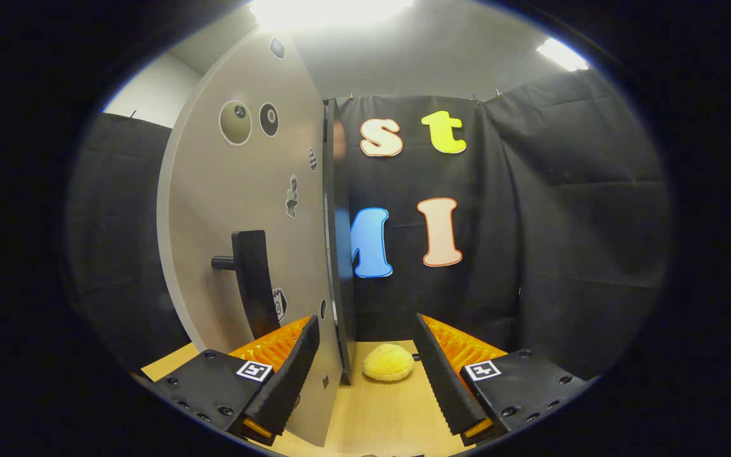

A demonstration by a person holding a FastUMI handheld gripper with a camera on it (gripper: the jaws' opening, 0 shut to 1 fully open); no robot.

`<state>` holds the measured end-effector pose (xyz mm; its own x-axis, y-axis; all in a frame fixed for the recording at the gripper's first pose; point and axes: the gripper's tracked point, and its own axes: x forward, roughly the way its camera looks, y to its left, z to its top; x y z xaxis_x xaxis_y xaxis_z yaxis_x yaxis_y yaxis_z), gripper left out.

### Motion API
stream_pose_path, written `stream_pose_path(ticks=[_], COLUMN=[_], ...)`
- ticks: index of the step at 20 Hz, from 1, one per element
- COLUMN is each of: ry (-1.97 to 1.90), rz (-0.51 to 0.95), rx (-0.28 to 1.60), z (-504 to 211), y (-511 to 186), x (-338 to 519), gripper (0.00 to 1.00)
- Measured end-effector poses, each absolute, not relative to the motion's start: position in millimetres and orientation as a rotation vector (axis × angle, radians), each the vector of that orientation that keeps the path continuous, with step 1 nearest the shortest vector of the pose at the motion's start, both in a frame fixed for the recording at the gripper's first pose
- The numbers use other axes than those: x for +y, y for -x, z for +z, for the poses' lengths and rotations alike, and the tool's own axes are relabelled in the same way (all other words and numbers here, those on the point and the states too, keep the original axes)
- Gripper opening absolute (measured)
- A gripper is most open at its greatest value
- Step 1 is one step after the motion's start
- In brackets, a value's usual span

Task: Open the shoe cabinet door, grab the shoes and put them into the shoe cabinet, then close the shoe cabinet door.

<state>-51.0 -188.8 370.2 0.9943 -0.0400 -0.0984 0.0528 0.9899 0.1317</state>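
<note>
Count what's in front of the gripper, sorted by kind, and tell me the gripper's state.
Cabinet door: 1
Door handle: 1
Yellow fuzzy shoe: 1
Wooden table: 1
Total: 4
The gripper is open, the door's edge between its fingers.

Walls: black cloth drapes are hanging in creased folds around the booth, pinned along the top edge.
Upper wall: a pale grey painted wall is rising above the cloth.
Light: two bright white ceiling lights are glaring overhead, washing out the wall beneath.
Worktop: a light wooden worktop is stretching to the foot of the drapes.
</note>
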Motion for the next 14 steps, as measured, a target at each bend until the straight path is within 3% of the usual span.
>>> stream_pose_path(ticks=[14], ry=[-0.14], rz=[0.08], rx=[0.138], z=[367], y=[17], x=[-39], gripper=[0.97])
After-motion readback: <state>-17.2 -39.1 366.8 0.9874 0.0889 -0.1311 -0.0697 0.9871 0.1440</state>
